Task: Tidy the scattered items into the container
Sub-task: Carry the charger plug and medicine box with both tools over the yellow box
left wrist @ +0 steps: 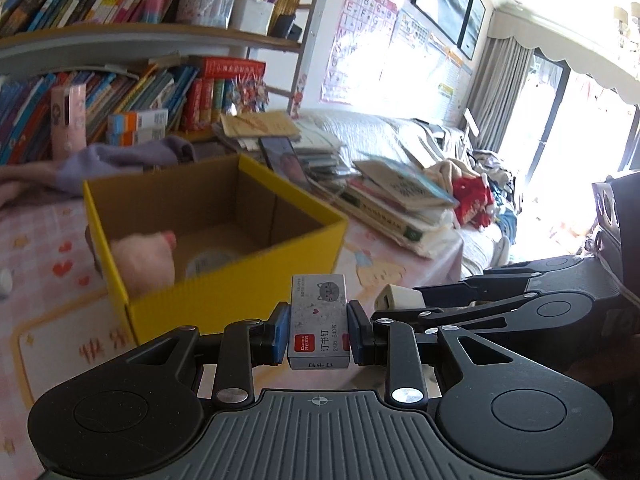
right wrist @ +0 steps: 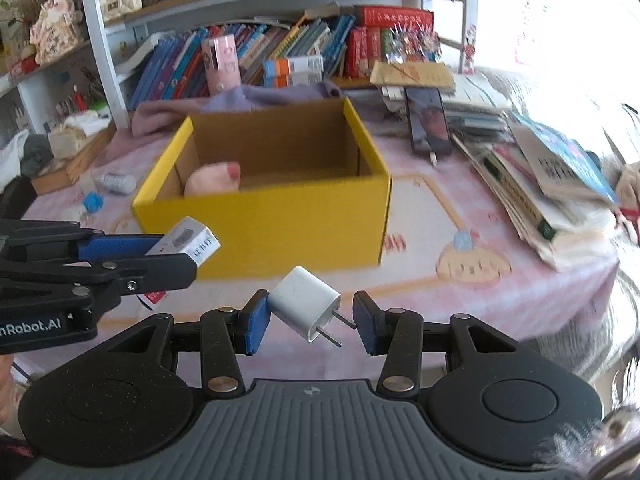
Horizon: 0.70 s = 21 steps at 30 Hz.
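Pink patterned cloth (right wrist: 460, 200) covers the table, with two crowded bookshelf tiers behind it and a slumped pile of books (right wrist: 552, 184) at the right edge. One open yellow cardboard box (right wrist: 260, 224) stands in the middle of the cloth. Inside it lie one fluffy pink soft toy (left wrist: 144, 260) against the left wall and one round pale object (left wrist: 210, 262), partly hidden by the box front.

Two grippers hang in front of the box, side by side and both above the cloth. The left gripper (left wrist: 319, 328) has its blue pads pressed on one small grey staple box with a cat drawing (left wrist: 319, 320), gripped by its two long sides. The right gripper (right wrist: 308, 322) stands at a narrow gap around one white cube-shaped plug adapter (right wrist: 304, 300); its left pad touches the body and its right pad meets a tip of the two metal prongs, with the adapter tilted between them.

One dark phone (right wrist: 428, 120) leans against the papers behind the box. On the cloth left of the box lie one small white bottle (right wrist: 116, 182) and one small blue item (right wrist: 93, 202), well apart from both grippers.
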Tool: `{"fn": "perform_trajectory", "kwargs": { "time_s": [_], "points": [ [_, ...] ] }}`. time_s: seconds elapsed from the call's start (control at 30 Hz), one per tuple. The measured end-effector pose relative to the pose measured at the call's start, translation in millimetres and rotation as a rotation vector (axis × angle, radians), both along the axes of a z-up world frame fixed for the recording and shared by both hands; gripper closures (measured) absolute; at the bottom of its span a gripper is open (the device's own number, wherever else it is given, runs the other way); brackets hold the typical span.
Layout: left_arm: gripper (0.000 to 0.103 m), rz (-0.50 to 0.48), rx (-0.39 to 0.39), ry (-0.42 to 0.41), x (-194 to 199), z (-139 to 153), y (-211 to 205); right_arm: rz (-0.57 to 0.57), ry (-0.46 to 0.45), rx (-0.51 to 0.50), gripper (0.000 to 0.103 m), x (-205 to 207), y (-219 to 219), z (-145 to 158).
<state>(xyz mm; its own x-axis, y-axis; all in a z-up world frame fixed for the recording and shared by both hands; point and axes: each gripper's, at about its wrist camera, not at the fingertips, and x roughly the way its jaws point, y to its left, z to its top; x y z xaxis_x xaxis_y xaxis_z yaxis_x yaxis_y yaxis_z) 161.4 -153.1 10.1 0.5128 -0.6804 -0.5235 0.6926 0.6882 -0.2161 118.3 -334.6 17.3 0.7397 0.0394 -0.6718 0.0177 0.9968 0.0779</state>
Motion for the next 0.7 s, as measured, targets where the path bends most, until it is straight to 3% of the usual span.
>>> {"fn": "perform_trajectory", "kwargs": {
  "time_s": [0.37, 0.7],
  "points": [
    [0.075, 0.128, 0.026, -0.041, 58, 13, -23, 0.123, -0.054, 0.024, 0.06, 86, -28, 19],
    [0.075, 0.226, 0.122, 0.037, 100, -5, -40, 0.257, -0.038, 0.058, 0.06, 157, -40, 12]
  ]
}}
